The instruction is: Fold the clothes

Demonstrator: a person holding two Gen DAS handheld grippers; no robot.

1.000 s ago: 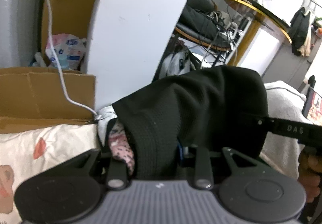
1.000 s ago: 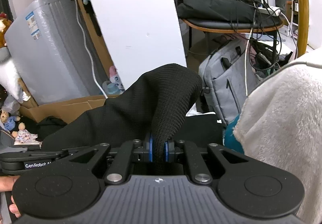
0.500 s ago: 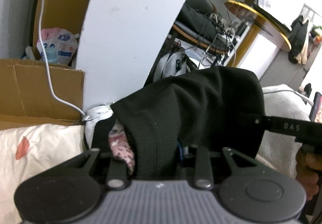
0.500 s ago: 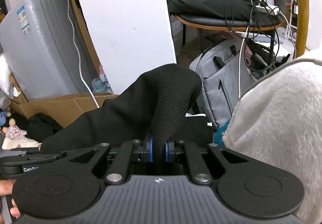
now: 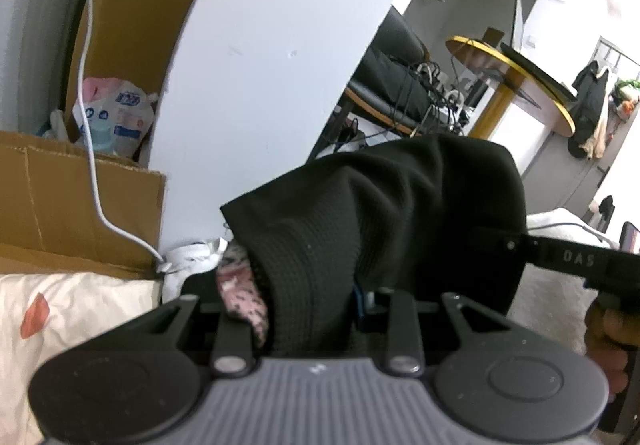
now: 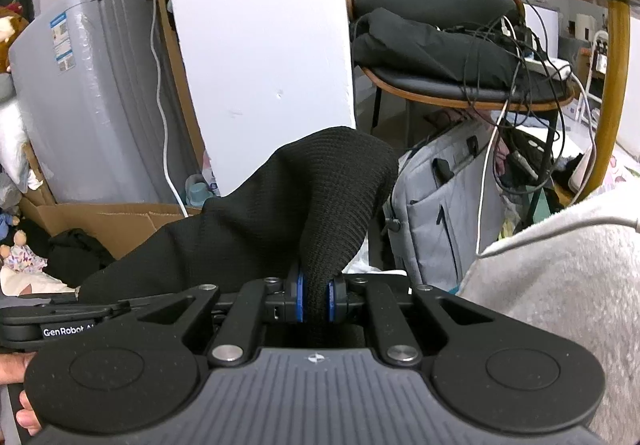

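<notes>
The right hand-held gripper is clamped on a bunched fold of the black waffle-knit garment, its blue pads pressing the cloth from both sides. From that pinch the fabric rises in a rounded hump just ahead of the fingers and slopes away to the left, toward the other tool.

The left hand-held gripper also grips the same black garment; a thick wad of it fills the space between the fingers, and a sliver of blue pad shows at the right edge of the wad. A pink speckled cloth lies just left of the wad, against the left finger; whether it is caught too cannot be told.

Beyond the left tool stand a brown cardboard box and a white wall panel. To the right of the right tool lies a fluffy white blanket, with a grey backpack ahead of it.
</notes>
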